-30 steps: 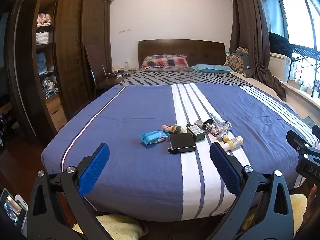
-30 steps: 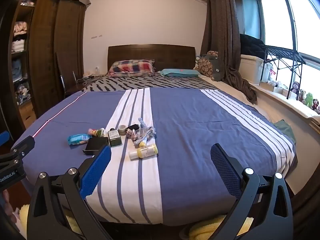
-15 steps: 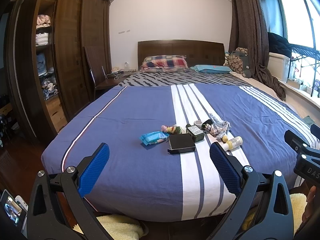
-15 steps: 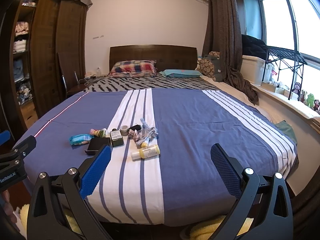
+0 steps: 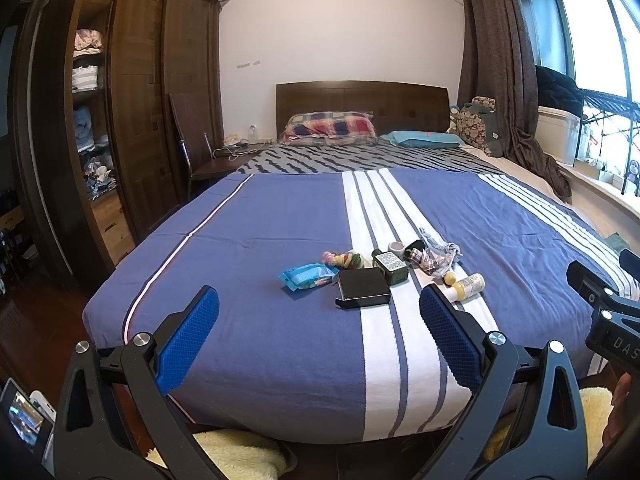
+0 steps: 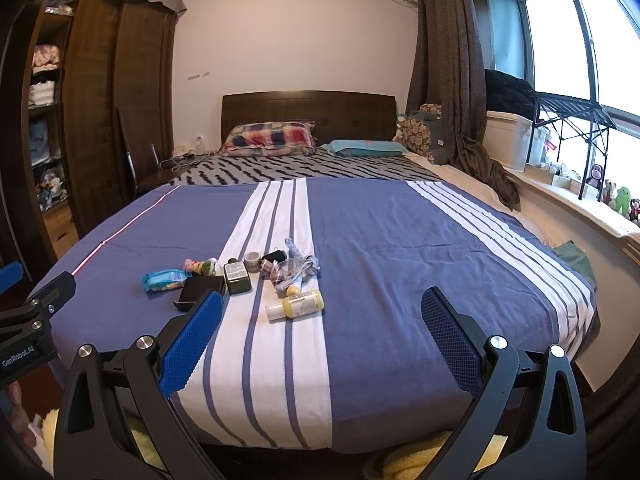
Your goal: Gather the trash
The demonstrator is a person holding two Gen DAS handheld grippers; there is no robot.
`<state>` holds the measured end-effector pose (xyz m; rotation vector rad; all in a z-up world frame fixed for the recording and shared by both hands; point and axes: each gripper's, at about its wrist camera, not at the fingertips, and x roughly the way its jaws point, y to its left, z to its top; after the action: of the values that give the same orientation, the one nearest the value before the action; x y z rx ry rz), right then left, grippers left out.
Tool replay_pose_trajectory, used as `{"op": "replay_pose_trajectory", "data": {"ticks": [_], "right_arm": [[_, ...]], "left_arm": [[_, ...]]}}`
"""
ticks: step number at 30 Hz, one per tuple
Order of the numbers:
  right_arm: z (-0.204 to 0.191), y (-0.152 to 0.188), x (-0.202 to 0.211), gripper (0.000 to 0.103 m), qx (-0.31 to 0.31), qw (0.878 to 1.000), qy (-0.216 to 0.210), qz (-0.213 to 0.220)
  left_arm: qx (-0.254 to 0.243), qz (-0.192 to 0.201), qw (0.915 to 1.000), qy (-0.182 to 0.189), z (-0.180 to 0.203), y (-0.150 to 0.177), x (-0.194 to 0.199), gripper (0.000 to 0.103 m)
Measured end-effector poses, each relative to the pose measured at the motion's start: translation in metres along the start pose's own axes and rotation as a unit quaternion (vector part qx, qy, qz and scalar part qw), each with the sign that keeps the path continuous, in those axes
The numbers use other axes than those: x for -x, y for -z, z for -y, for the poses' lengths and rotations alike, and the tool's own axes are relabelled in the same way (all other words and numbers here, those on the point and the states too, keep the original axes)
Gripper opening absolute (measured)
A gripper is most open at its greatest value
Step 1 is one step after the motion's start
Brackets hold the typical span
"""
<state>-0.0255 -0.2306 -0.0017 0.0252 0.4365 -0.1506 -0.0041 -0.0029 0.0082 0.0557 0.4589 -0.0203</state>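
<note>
Trash (image 5: pixel 384 272) clustered on bed (image 5: pixel 260 248), wrappers indistinct

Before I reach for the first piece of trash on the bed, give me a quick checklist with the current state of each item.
1. Left gripper open and empty: ok.
2. Right gripper open and empty: ok.
3. Trash pile in view, all of it near the foot of the bed: ok.
4. Yellow bottle lies on its side, apart from the rest, nothing over it: ok.
5. Black box touches the blue wipes pack and the green bottle; lifting it may shift them: not ok.
6. A bin or bag for the trash: none in either view, cannot tell.
</note>
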Motion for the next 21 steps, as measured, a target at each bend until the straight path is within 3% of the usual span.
{"op": "replay_pose_trajectory", "data": {"ticks": [21], "right_arm": [[-0.0015, 0.0012, 0.0002, 0.1, -0.001, 1.0, -0.001, 0.0]], "left_arm": [[0.003, 0.003, 1.0, 0.001, -0.0014, 0.0029, 0.0025, 0.095]]}}
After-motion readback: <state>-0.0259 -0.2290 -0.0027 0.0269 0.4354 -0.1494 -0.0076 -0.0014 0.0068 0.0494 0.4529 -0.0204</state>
